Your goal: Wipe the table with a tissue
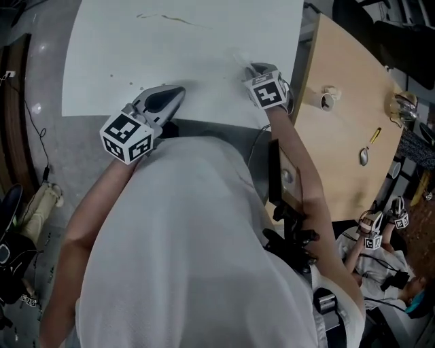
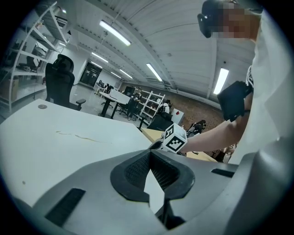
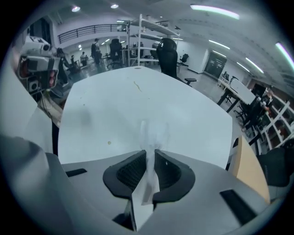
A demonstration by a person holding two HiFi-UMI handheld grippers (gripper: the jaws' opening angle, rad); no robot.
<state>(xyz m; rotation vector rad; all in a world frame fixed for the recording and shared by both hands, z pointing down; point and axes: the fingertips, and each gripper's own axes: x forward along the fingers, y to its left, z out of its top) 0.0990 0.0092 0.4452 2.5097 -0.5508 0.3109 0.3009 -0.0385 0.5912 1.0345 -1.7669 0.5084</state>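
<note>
Twisted white tissue (image 3: 149,142) over white table (image 3: 105,114)

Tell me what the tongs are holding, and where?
The right tongs pinch a tissue around its middle, one end poking past the tips. The left tongs hold nothing.

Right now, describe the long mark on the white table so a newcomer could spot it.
Find the white table, the large pale top beside the wooden table. Near its far edge runs a thin brownish streak. It is the only long, wavy line; the other marks, toward the near edge, are tiny specks.
</note>
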